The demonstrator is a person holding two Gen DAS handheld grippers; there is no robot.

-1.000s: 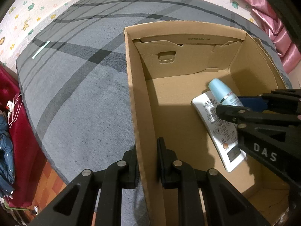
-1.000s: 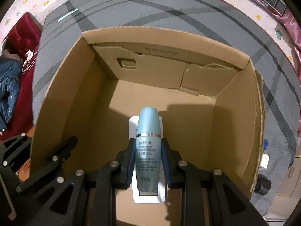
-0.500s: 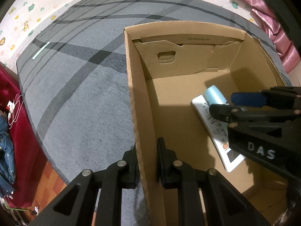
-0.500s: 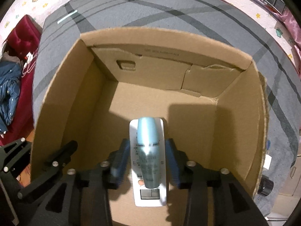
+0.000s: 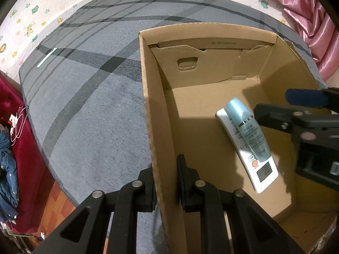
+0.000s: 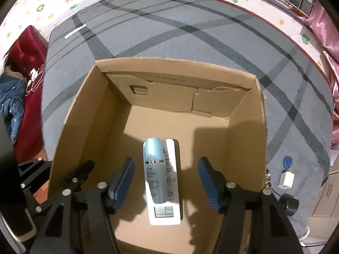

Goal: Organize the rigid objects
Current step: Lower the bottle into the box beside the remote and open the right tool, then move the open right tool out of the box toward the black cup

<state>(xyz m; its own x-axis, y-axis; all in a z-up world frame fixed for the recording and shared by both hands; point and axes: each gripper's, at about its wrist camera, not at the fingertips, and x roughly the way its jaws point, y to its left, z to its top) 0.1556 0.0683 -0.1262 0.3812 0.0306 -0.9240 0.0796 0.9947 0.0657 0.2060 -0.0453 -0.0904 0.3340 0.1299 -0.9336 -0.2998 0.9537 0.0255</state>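
Observation:
An open cardboard box [image 5: 146, 97] [image 6: 70, 114] stands on a grey striped rug. On its floor lies a white remote control [image 5: 262, 171] [image 6: 169, 209], and a light blue bottle [image 5: 247, 131] [image 6: 154, 169] rests lengthwise on top of it. My right gripper [image 6: 165, 173] hovers above the bottle with its jaws opening; the blue pads stand well clear on either side. It shows at the right edge of the left wrist view [image 5: 296, 110]. My left gripper [image 5: 165, 182] is shut on the box's left wall, near the front edge.
The rug [image 5: 89, 97] lies left of and beyond the box. A red sofa with a blue jacket [image 6: 10, 105] and a white charger cable sits at far left. Right of the box lie a white adapter [image 6: 286, 178], a blue tag [image 6: 287, 161] and a black knob [image 6: 289, 204]. Pink curtains [image 5: 313, 27] hang at right.
My right gripper has let go of the blue bottle, spread its jaws and lifted. The bottle now lies on the remote. The left gripper has stayed on the box wall.

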